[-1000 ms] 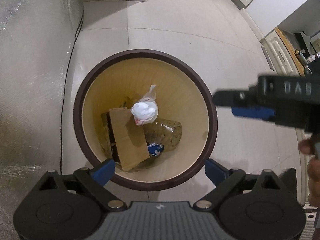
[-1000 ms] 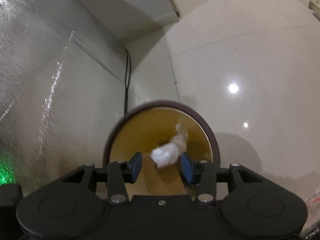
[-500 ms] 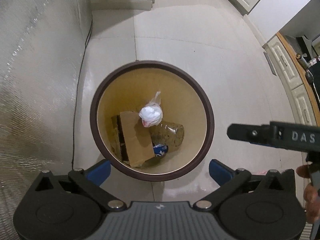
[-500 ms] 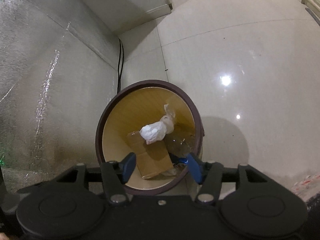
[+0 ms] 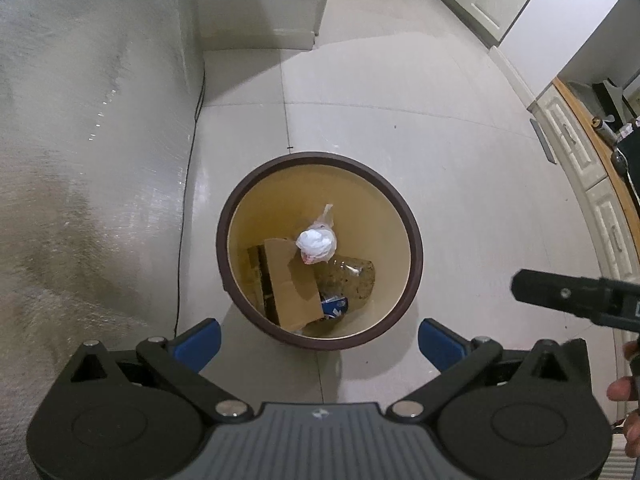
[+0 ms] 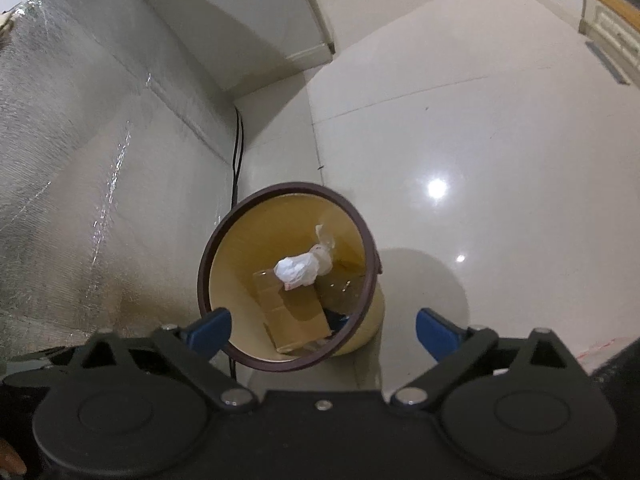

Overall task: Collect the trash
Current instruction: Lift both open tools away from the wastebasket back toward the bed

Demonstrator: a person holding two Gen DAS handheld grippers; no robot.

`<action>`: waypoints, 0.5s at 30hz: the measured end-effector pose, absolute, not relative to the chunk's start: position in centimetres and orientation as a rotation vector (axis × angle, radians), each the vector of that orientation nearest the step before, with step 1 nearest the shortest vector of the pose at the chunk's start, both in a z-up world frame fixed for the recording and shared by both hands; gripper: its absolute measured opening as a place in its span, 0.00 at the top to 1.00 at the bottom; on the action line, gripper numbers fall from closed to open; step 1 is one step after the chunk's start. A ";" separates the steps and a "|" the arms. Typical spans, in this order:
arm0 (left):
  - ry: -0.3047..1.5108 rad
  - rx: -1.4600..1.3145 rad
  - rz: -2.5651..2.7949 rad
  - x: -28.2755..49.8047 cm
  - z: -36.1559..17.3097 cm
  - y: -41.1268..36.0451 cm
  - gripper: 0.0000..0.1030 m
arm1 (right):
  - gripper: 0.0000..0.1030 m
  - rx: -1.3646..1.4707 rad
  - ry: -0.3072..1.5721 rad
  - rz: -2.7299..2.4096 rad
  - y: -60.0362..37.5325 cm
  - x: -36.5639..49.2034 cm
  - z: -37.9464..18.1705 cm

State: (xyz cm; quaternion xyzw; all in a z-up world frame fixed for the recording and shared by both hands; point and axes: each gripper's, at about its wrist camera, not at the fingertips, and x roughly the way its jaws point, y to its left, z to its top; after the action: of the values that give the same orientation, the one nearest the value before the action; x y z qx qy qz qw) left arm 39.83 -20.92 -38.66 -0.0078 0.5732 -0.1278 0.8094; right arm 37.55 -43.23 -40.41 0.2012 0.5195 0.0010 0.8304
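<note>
A round bin with a dark brown rim (image 5: 414, 240) (image 6: 208, 256) stands on the floor below both grippers. Inside lie a white bag of crumpled paper (image 5: 316, 242) (image 6: 302, 266), a cardboard piece (image 5: 290, 284) (image 6: 288, 308), a clear plastic bottle (image 5: 352, 274) and a blue can (image 5: 334, 306). My left gripper (image 5: 319, 338) is open and empty above the bin's near edge. My right gripper (image 6: 323, 330) is open and empty above the bin; it also shows in the left wrist view (image 5: 576, 292) at the right.
A silvery foil-covered wall (image 5: 80, 160) runs along the left with a black cable (image 5: 186, 200) at its foot. White cabinets (image 5: 592, 168) with a wooden counter line the right. A white appliance (image 5: 264, 0) stands at the back. Glossy tile floor (image 6: 480, 160) surrounds the bin.
The white bag left my right gripper and dropped into the bin; the right jaws opened wide. Both grippers rose and drew back from the bin.
</note>
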 end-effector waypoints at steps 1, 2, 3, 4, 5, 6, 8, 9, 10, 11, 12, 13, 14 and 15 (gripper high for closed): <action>1.220 -0.017 -0.271 39.6 -38.3 -20.8 0.00 | 0.01 0.421 1.100 0.001 -43.3 37.2 -39.9; 1.214 -0.016 -0.270 39.3 -38.0 -20.6 0.00 | 0.01 0.415 1.098 -0.001 -43.4 36.8 -39.5; 1.208 -0.014 -0.268 39.0 -37.6 -20.4 0.00 | 0.01 0.406 1.095 -0.004 -43.4 36.4 -39.1; 1.202 -0.008 -0.265 38.8 -37.1 -20.3 0.00 | 0.01 0.393 1.090 -0.009 -43.4 36.0 -38.7; 1.195 -0.003 -0.263 38.5 -36.7 -20.1 0.00 | 0.01 0.380 1.086 -0.014 -43.4 35.6 -38.3; 1.186 0.002 -0.260 38.1 -36.2 -19.9 0.00 | 0.01 0.367 1.085 -0.020 -43.3 35.2 -38.0; 1.167 0.006 -0.252 37.5 -35.2 -19.5 0.00 | 0.01 0.345 1.079 -0.024 -43.1 34.4 -37.1; 1.159 0.008 -0.248 37.1 -34.7 -19.5 0.00 | 0.01 0.336 1.073 -0.024 -43.1 33.9 -36.7; 1.149 0.011 -0.247 36.7 -34.2 -19.3 0.00 | 0.01 0.329 1.067 -0.023 -42.9 33.4 -36.2; 1.140 0.013 -0.247 36.3 -33.7 -19.1 0.00 | 0.01 0.321 1.060 -0.022 -42.8 32.9 -35.8; 1.128 0.013 -0.246 35.8 -33.0 -18.9 0.00 | 0.01 0.312 1.051 -0.018 -42.7 32.4 -35.2; 1.119 0.014 -0.247 35.5 -32.6 -18.8 0.00 | 0.01 0.305 1.042 -0.014 -42.6 31.9 -34.7; 1.109 0.014 -0.247 35.0 -32.0 -18.6 0.00 | 0.01 0.296 1.032 -0.010 -42.5 31.4 -34.2; 1.101 0.016 -0.248 34.7 -31.6 -18.4 0.00 | 0.01 0.288 1.023 -0.009 -42.4 30.9 -33.8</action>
State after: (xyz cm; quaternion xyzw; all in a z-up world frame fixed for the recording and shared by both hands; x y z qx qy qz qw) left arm 34.65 -18.44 -31.55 0.0077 0.5219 -0.1176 0.8448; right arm 30.94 -42.35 -33.76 0.1373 0.4878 -0.0042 0.8621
